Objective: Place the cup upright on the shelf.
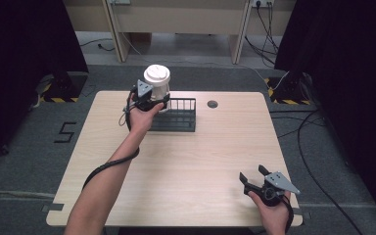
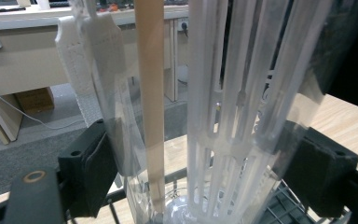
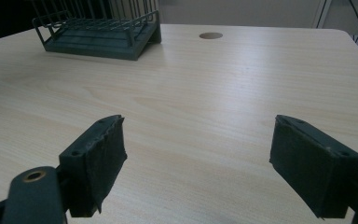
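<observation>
A clear cylindrical container with a white lid is held upright over the left end of a black wire rack. My left gripper is shut on the container's lower part. In the left gripper view the container stands between the two black pads, and white plastic utensils and a wooden stick show inside it. My right gripper rests open near the table's front right corner. Its jaws stand wide apart over bare wood, with nothing between them.
The light wooden table has a round cable hole to the right of the rack. The rack lies far ahead of the right gripper. Dark curtains, cables and floor stands surround the table; desks stand behind it.
</observation>
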A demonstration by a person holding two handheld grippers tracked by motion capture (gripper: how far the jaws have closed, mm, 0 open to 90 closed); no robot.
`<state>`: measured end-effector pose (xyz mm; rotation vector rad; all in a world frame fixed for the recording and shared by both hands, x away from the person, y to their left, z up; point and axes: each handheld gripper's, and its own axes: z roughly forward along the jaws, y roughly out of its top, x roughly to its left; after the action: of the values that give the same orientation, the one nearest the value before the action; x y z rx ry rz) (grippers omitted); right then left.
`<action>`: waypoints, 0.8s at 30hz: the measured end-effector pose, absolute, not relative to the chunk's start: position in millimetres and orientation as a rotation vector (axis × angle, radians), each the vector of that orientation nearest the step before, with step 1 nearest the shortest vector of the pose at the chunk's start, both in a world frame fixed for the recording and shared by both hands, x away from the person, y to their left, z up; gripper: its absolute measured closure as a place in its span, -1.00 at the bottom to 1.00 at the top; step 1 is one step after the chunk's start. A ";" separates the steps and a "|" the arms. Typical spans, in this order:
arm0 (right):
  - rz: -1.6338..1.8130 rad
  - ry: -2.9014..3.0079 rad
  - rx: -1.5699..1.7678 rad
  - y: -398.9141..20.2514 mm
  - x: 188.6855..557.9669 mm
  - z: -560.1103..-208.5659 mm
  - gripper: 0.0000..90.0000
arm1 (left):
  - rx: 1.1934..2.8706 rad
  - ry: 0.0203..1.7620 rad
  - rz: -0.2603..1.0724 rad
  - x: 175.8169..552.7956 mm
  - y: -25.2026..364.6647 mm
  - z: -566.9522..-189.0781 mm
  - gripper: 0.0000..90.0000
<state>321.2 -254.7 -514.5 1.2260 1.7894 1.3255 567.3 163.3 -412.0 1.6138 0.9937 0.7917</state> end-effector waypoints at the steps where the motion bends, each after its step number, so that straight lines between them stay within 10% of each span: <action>1: 1.326 1.788 1.228 -254.6 321.0 -514.5 -0.59 | 1.610 0.994 0.790 568.9 160.9 -411.3 -0.60; 24: 1.331 1.797 1.227 -254.2 320.9 -514.5 -0.58 | 1.623 1.010 0.758 565.0 147.8 -428.3 -0.60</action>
<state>320.9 -254.2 -514.5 1.2272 1.7965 1.3309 565.0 147.8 -428.3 1.6231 1.0101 0.7578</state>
